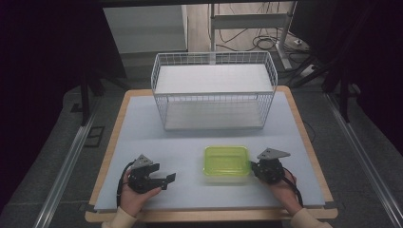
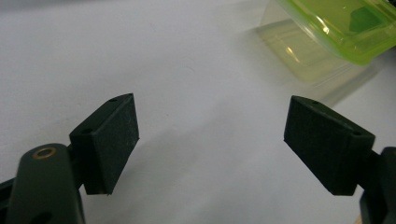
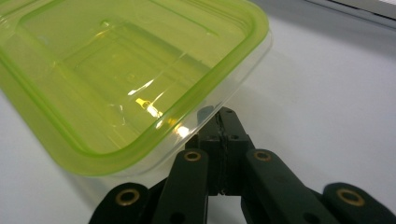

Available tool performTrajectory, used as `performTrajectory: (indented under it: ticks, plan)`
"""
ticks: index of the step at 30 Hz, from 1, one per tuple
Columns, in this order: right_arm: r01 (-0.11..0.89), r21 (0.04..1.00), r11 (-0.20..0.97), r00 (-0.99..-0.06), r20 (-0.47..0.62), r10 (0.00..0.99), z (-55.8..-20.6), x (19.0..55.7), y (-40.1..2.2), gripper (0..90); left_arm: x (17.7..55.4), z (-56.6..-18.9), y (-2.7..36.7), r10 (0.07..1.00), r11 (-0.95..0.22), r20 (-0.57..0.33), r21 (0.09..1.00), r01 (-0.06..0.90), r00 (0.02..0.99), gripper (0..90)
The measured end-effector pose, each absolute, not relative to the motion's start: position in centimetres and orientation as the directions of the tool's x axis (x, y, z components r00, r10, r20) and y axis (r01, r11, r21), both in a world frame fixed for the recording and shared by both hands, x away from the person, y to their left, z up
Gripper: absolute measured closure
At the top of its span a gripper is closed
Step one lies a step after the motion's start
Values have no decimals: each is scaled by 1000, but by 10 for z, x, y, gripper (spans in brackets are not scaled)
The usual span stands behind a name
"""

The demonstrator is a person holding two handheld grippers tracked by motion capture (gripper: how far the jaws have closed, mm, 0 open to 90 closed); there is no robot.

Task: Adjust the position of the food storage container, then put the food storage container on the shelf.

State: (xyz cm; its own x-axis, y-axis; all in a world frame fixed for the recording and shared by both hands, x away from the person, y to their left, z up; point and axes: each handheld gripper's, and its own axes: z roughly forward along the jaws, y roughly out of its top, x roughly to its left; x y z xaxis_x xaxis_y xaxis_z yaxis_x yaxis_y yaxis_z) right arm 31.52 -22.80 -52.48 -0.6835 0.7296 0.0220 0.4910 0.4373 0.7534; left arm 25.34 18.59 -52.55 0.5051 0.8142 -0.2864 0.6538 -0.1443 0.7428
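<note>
A clear plastic container with a lime-green lid (image 1: 226,161) lies on the table's near half, right of centre. My right gripper (image 1: 254,167) sits at its right end. In the right gripper view the jaws are pressed together with nothing between them, and the right gripper (image 3: 223,116) has its tips against the container (image 3: 116,70), just under the lid's rim. My left gripper (image 1: 167,181) rests to the left of the container, apart from it and pointing toward it. Its jaws stand wide, the left gripper (image 2: 210,140) holds nothing, and the container (image 2: 345,28) shows ahead of it.
A white wire basket (image 1: 214,110) stands at the far middle of the pale blue table top (image 1: 142,137). Bare table lies between the basket and the container. Beyond the table are dark floor, metal rails and cables.
</note>
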Motion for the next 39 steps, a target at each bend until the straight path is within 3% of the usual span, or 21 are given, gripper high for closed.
performTrajectory:
  ticks: [16,28,30,32,34,39]
  plan:
    - [470,756,456,-716,24,698,-527,319,-194,899,254,-526,186,814,-139,-294,739,660,501,171]
    - [516,775,366,-662,89,744,-515,314,-227,875,253,-523,188,812,-113,-319,736,667,489,171]
    - [517,778,357,-665,102,740,-514,310,-232,812,253,-522,189,811,-106,-325,736,669,487,171]
    - [508,788,348,-676,113,728,-513,306,-238,637,254,-522,189,808,-102,-331,735,670,487,172]
    - [500,795,343,-682,118,722,-510,303,-241,522,255,-521,189,805,-96,-340,734,672,487,174]
    - [528,797,293,-686,197,701,-505,301,-247,388,258,-518,185,790,-86,-367,727,681,491,183]
